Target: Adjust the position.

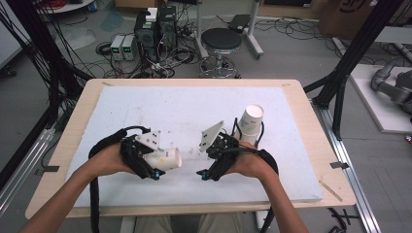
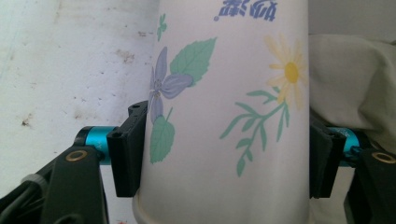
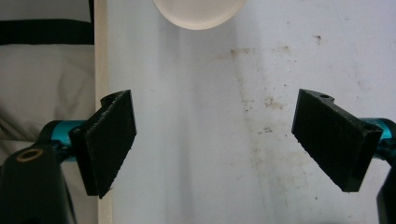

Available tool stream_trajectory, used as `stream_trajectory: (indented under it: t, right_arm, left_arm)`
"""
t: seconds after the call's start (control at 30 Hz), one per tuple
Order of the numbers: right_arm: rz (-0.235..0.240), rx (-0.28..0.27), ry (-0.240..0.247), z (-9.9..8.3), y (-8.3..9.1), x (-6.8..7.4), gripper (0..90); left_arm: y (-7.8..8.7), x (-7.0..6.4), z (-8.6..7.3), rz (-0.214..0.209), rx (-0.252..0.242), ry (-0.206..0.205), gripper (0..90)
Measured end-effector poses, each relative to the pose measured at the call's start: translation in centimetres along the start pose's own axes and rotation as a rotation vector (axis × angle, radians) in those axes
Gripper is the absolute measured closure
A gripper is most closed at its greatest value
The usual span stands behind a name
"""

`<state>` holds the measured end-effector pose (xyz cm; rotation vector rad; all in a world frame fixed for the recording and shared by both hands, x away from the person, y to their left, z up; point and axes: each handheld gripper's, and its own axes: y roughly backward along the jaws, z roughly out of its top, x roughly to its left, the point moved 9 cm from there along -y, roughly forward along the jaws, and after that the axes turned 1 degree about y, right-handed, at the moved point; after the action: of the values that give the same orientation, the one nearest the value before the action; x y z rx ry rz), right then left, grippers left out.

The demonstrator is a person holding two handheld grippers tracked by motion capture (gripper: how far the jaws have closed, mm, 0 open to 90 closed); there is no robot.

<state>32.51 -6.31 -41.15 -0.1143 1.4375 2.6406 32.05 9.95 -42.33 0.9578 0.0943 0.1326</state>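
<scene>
paper cup [image 2: 224, 121], floral print: clamped sideways between left gripper [image 1: 154, 166] jaws, low over the white board [image 1: 194, 104]. right gripper [image 3: 212, 144]: jaws apart, nothing held, its hand beside stacked cups [image 1: 250, 124]. risks: thin wall crushing under squeeze; stack toppling if nudged.

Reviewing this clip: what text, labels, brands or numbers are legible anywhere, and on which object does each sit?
Nothing can be read in full.
Blue printed characters at the top edge of the floral paper cup held in the left tool, left gripper view: upside down, cut off by the frame, unreadable.
Dark marking on the cardboard box at the far right, high view: cropped and too blurred to read.
Stacked paper cups by the right tool: no legible print.
</scene>
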Motion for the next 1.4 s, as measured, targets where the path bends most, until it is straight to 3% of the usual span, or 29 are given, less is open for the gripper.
stream_trajectory:
  t: [0.1, 0.2, 0.6, 0.9, 1.4]
  right_arm:
    - [-0.001, 0.011, 0.028, 0.2, -0.3, -0.2, 14.1]
    - [0.004, 0.040, 0.010, 0.0, -0.3, 0.0, 14.1]
    - [0.003, 0.045, 0.019, 0.4, -0.7, 0.1, 14.1]
    - [0.013, 0.015, 0.038, 1.0, -1.1, 0.2, 14.1]
    - [0.034, -0.020, 0.030, 1.6, -1.9, 0.6, 14.6]
  left_arm:
    - [-0.1, -0.1, -0.1, -0.006, 0.026, -0.003, 30.0]
    - [-0.2, -0.1, -0.1, -0.010, 0.045, -0.003, 30.0]
    - [-1.2, -0.5, 1.1, -0.019, 0.032, -0.029, 30.0]
    - [-1.9, -0.8, 2.0, -0.031, 0.026, -0.041, 30.0]
    - [-2.6, -1.1, 3.0, -0.048, 0.020, -0.055, 30.0]
